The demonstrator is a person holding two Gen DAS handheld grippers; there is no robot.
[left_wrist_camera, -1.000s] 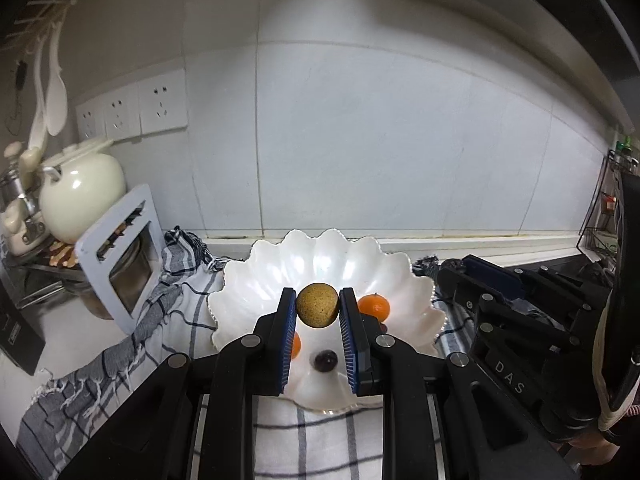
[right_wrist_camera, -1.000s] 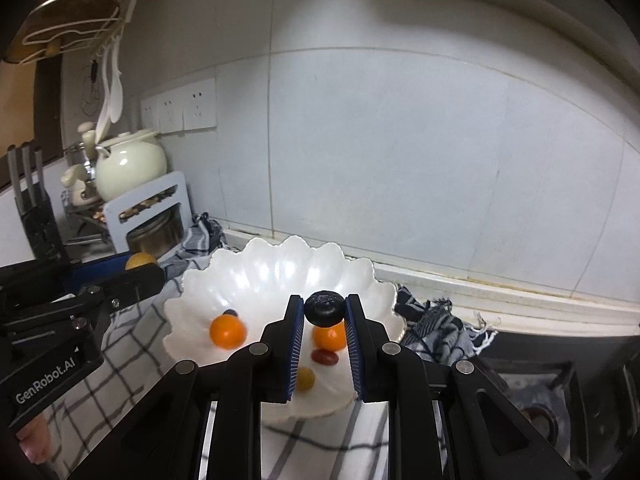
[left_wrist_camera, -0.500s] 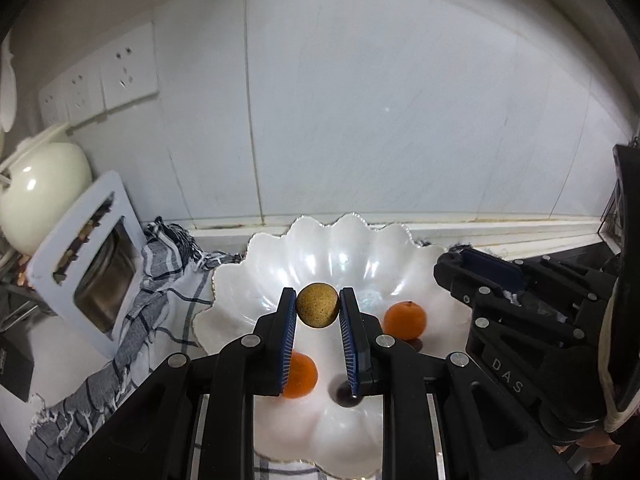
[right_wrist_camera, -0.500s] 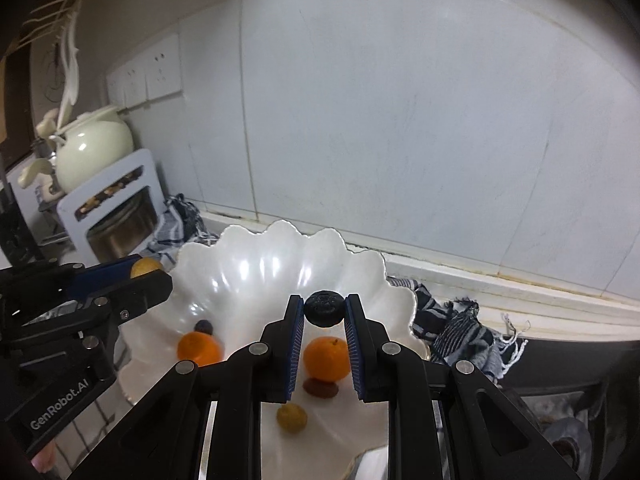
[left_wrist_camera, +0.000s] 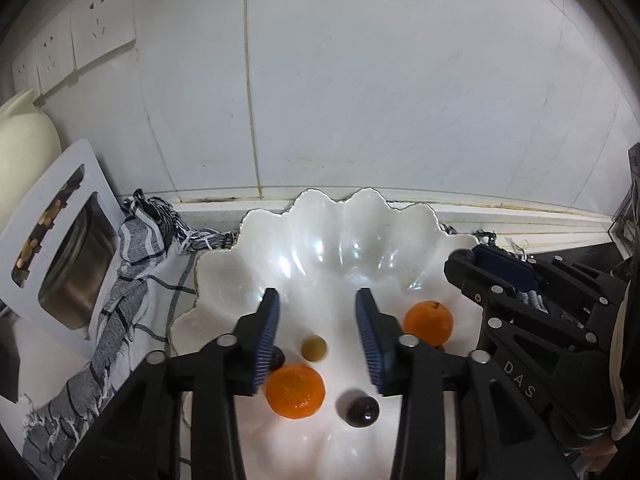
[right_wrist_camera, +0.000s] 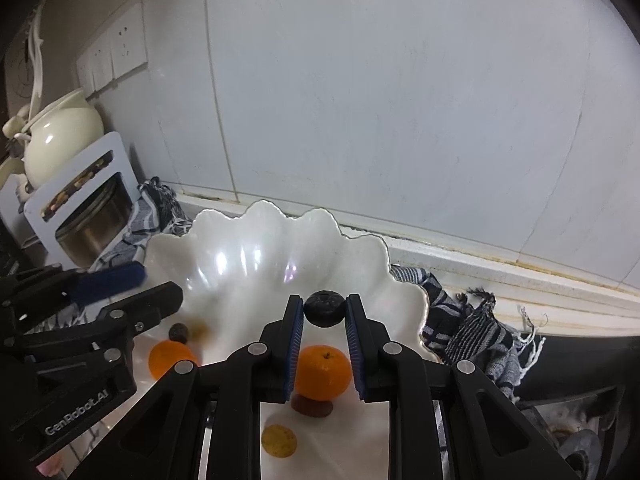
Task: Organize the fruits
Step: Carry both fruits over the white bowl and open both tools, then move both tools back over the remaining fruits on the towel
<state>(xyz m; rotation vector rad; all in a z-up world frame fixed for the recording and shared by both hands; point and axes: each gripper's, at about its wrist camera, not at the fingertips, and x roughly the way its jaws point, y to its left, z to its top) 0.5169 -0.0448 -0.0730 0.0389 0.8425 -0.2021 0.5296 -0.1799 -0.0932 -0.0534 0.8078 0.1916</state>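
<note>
- Left claw: spread wide, holding nothing, over the near half of the bowl.
- Right claw: pinched on a dark berry at its tips, above the bowl's right side.
- Count in the bowl, left view: two oranges, one yellow-green fruit, one dark cherry, and another dark fruit half hidden behind the left claw's left finger.
- The yellow-green fruit lies in the gap of the left claw, lower than its tips; one orange sits just in front of it (nearer the camera), the other right of the claw.
- In the right view an orange lies below the held berry, a brown fruit touching its near side, and a yellow fruit nearer still.
- A checked cloth under the bowl, a white rack at left, then the tiled wall.
</note>
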